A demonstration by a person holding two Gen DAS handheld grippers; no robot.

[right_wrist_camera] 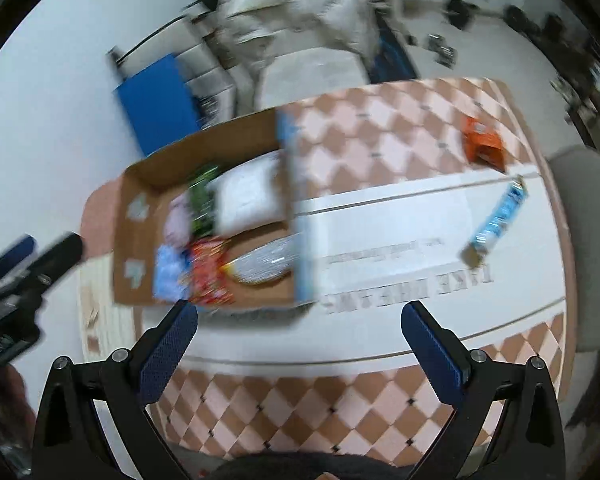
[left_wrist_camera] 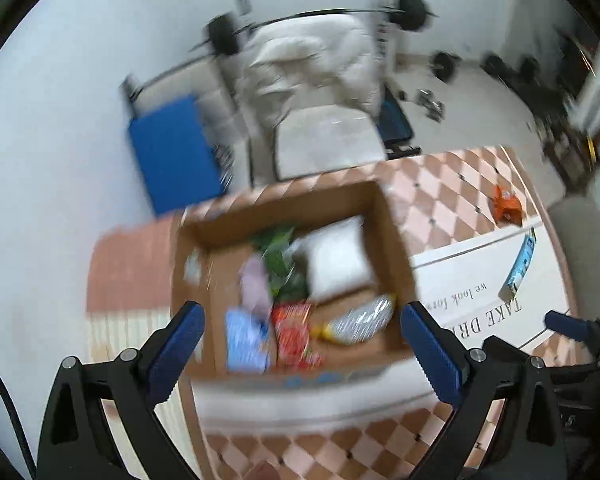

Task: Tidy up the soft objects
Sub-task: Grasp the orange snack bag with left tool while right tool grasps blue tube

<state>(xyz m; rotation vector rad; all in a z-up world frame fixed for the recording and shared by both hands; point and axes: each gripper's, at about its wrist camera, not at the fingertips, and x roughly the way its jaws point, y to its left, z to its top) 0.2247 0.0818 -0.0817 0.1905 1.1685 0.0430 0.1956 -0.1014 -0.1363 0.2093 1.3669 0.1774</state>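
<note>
A cardboard box [left_wrist_camera: 396, 240] [right_wrist_camera: 136, 184] stands on the table's left part. It holds a white pillow [left_wrist_camera: 338, 258] [right_wrist_camera: 248, 196], a green packet [left_wrist_camera: 280, 256], a lilac soft item [left_wrist_camera: 256, 284], a light blue item [left_wrist_camera: 244, 340], a red snack pack [left_wrist_camera: 296, 336] [right_wrist_camera: 208, 276] and a silver packet [left_wrist_camera: 364, 318] [right_wrist_camera: 260, 264]. An orange packet [left_wrist_camera: 506, 206] [right_wrist_camera: 482, 144] and a blue tube-shaped pack [left_wrist_camera: 522, 262] [right_wrist_camera: 498, 216] lie on the table at the right. My left gripper [left_wrist_camera: 302, 344] is open above the box's near edge. My right gripper [right_wrist_camera: 300, 340] is open over the table, in front of the box.
The table has a pink checkered cloth [right_wrist_camera: 380, 136] with a white printed runner [right_wrist_camera: 400, 232]. Behind it stand a white-draped chair [left_wrist_camera: 324, 80], a blue panel [left_wrist_camera: 172, 152] and barbell weights [left_wrist_camera: 410, 10]. A grey chair [right_wrist_camera: 580, 240] sits at the right.
</note>
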